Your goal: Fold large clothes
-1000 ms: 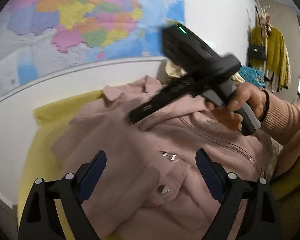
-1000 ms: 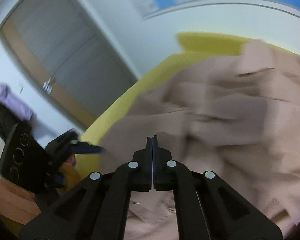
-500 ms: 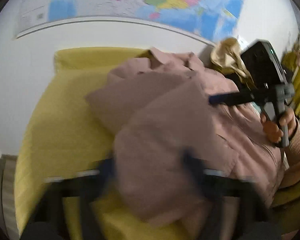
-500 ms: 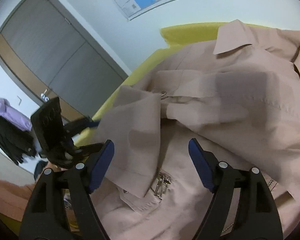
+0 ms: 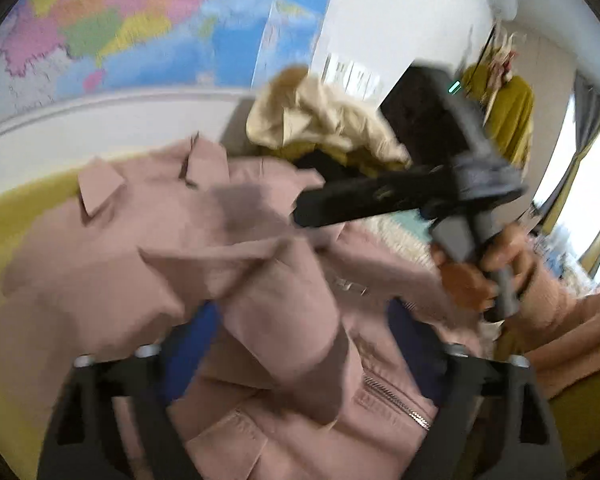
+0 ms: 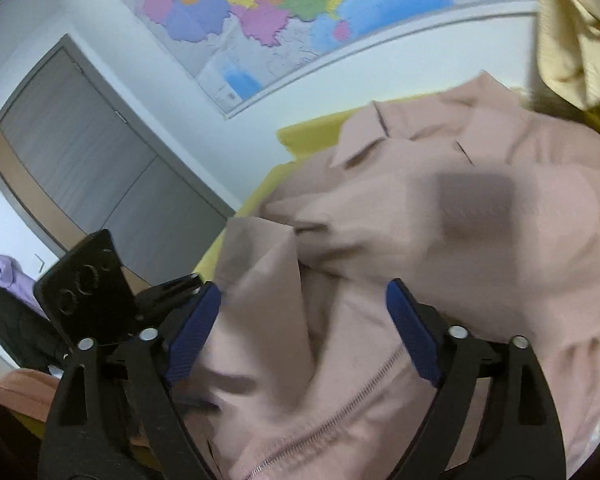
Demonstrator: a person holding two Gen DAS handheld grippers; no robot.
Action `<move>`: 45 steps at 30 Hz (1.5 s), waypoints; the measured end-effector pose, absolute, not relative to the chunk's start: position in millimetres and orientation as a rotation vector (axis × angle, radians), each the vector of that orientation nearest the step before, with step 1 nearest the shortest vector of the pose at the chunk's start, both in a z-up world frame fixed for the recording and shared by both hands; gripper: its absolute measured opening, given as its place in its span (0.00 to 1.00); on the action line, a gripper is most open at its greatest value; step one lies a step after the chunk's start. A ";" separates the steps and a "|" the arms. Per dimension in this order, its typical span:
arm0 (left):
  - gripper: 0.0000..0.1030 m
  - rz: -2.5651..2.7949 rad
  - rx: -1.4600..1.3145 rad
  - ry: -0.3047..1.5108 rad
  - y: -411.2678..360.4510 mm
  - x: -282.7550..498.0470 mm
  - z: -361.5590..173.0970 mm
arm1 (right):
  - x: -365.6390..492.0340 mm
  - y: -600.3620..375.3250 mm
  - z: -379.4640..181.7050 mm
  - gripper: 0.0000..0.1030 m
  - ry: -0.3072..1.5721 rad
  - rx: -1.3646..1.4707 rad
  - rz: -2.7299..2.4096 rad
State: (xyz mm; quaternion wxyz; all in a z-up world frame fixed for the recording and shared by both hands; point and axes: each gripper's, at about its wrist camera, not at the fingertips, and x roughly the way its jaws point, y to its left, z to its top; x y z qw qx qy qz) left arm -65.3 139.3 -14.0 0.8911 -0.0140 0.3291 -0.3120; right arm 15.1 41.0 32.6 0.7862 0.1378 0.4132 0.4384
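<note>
A dusty-pink zip jacket (image 5: 220, 248) lies bunched on a yellow surface (image 5: 8, 216), collar towards the wall. My left gripper (image 5: 300, 344) is open, its blue pads either side of a folded sleeve of the jacket. My right gripper (image 6: 304, 332) is open over the jacket (image 6: 440, 240), close above the zip. The right gripper (image 5: 380, 196) also shows in the left wrist view, held by a hand above the jacket's right side. The left gripper's body (image 6: 88, 292) shows at the left of the right wrist view.
A cream garment (image 5: 320, 120) is heaped behind the jacket at the wall. A map (image 6: 300, 8) hangs on the white wall. A grey door (image 6: 80, 168) stands to the left. Clothes hang on a rack (image 5: 508, 112) at the far right.
The right gripper opened from shut and let the jacket go. The left gripper swung right and closed in on the folded sleeve. Both views are motion-blurred.
</note>
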 end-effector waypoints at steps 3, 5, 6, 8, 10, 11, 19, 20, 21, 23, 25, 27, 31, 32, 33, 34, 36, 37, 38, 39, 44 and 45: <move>0.86 -0.589 0.021 0.658 136.3 -77.4 -20.3 | 6.4 37.7 26.0 0.91 0.907 0.277 0.936; 0.90 -0.572 0.033 0.604 145.7 -95.3 -14.9 | 4.3 41.9 21.5 0.95 0.916 0.259 0.941; 0.93 -0.570 0.033 0.584 150.6 -102.0 -11.8 | 1.4 48.2 19.0 0.95 0.919 0.243 0.936; 0.93 -0.524 0.030 0.528 170.2 -119.6 -5.0 | -3.3 50.3 15.6 0.95 0.927 0.218 0.948; 0.93 -0.457 0.013 0.512 187.2 -122.0 -1.9 | -2.9 57.0 8.7 0.95 0.946 0.194 0.941; 0.93 -0.406 -0.009 0.513 200.1 -123.0 -1.9 | 0.4 62.7 2.0 0.95 0.961 0.162 0.915; 0.93 -0.078 -0.118 0.602 277.6 -105.0 -22.2 | 27.9 63.3 -15.1 0.25 1.003 0.105 0.812; 0.93 -0.064 -0.125 0.606 282.7 -103.5 -23.0 | 26.6 62.4 -11.9 0.09 0.991 0.087 0.811; 0.93 -0.055 -0.131 0.611 284.9 -100.0 -24.6 | 26.0 58.7 -7.4 0.08 0.972 0.072 0.794; 0.93 -0.065 -0.137 0.609 285.9 -96.5 -25.7 | 27.3 47.4 14.6 0.08 0.907 0.111 0.797; 0.93 -0.080 -0.126 0.614 281.3 -93.6 -27.1 | 28.0 31.1 44.9 0.07 0.814 0.163 0.804; 0.93 -0.088 -0.102 0.617 272.8 -87.8 -28.4 | 23.7 8.6 88.5 0.07 0.671 0.229 0.825; 0.93 -0.119 -0.090 0.605 256.7 -80.1 -29.1 | 17.6 -29.4 138.8 0.07 0.510 0.267 0.791; 0.93 -0.125 -0.089 0.601 254.7 -77.9 -29.8 | 20.0 -36.1 140.5 0.07 0.508 0.256 0.760; 0.93 -0.124 -0.088 0.599 252.4 -75.4 -30.7 | 27.9 -44.9 137.0 0.07 0.532 0.267 0.719; 0.93 -0.117 -0.085 0.599 250.1 -70.9 -31.5 | 37.7 -51.5 129.0 0.07 0.569 0.274 0.685; 0.93 -0.108 -0.084 0.609 245.3 -61.3 -34.0 | 53.6 -62.0 107.8 0.05 0.626 0.288 0.629; 0.92 -0.095 -0.075 0.617 241.5 -54.3 -35.5 | 61.2 -65.4 95.6 0.05 0.661 0.305 0.624; 0.89 -0.080 -0.061 0.625 237.6 -47.5 -37.6 | 67.2 -69.2 83.0 0.05 0.693 0.321 0.609; 0.85 -0.071 -0.052 0.634 234.0 -41.5 -39.5 | 73.5 -73.6 66.7 0.04 0.725 0.329 0.571; 0.80 -0.055 -0.024 0.702 224.4 -8.7 -51.5 | 88.8 -86.7 1.2 0.10 0.883 0.439 0.558; 0.80 -0.060 -0.027 0.705 224.6 -6.8 -52.3 | 86.8 -86.4 -3.4 0.31 0.893 0.446 0.562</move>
